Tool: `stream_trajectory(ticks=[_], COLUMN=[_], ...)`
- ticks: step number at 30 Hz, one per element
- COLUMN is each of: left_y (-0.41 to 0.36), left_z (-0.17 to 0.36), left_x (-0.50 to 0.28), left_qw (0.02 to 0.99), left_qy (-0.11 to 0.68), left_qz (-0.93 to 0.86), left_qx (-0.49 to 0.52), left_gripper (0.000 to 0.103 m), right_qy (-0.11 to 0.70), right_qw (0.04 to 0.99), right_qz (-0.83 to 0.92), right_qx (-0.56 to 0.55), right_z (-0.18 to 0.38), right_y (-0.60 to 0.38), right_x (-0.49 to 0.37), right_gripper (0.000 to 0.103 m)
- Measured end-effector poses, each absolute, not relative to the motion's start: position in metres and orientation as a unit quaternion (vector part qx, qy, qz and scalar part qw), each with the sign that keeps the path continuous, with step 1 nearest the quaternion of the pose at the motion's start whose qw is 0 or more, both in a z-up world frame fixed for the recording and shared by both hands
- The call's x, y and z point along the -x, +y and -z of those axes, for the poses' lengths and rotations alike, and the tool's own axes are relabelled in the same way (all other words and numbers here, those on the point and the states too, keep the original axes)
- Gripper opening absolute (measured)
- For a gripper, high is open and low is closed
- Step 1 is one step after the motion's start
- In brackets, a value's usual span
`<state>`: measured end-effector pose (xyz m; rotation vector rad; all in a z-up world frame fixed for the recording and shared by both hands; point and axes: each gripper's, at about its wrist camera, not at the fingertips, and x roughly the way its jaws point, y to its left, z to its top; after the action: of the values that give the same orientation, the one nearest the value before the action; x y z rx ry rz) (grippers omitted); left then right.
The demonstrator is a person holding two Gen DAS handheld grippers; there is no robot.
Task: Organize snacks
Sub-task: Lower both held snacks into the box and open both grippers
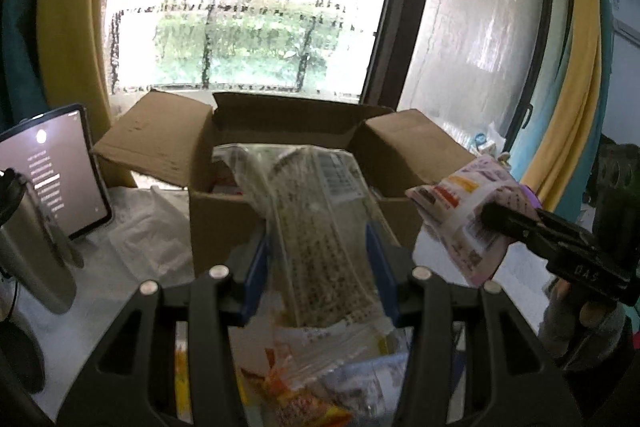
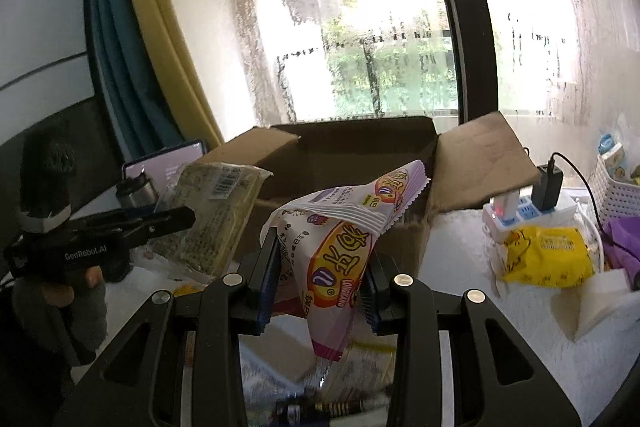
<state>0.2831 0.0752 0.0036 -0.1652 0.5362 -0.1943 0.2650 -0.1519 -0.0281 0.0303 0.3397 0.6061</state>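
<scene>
An open cardboard box (image 1: 224, 211) (image 2: 352, 143) stands by the window with its flaps spread. My left gripper (image 1: 318, 251) is shut on a clear pack of seeded bars (image 1: 316, 231) (image 2: 216, 215), held up in front of the box. My right gripper (image 2: 320, 267) is shut on a pink and white snack bag (image 2: 340, 227) (image 1: 468, 215), also raised just before the box's near right corner. Each gripper shows in the other's view, side by side. More snack packets (image 1: 304, 379) lie blurred on the table below.
A tablet (image 1: 52, 171) and a steel flask (image 1: 32, 243) stand left of the box. Right of it are a power strip with a charger (image 2: 532, 203), a yellow packet (image 2: 548, 255), a white basket (image 2: 616, 191) and a folded tissue (image 2: 592, 303). Curtains hang at both sides.
</scene>
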Motion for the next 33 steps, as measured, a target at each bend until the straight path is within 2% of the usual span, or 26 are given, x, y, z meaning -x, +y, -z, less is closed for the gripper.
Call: stream_trajectory(ticks=[20,28,33], left_y=[0.084,0.09,0.094], left_z=[0.003,0.009,0.009], left_x=[-0.387,-0.448,-0.482], left_qw=[0.939,0.919,0.915], left_qy=[0.31,0.349,0.357], left_qz=[0.095,0.091,0.078], left_qx=[0.117,0.158,0.172], left_gripper=[0.049,0.051,0.057], right_qy=[0.198,0.235,0.25], right_qw=[0.941,0.932,0.929], right_qz=[-0.266,-0.257,-0.242], right_qx=[-0.07,-0.105,-0.131], right_z=[0.005,-0.005,-0.008], right_y=[-0.132,-0.124,-0.116], right_x=[-0.37,-0.425,-0.45], right_gripper=[0.037,0.037,0.037])
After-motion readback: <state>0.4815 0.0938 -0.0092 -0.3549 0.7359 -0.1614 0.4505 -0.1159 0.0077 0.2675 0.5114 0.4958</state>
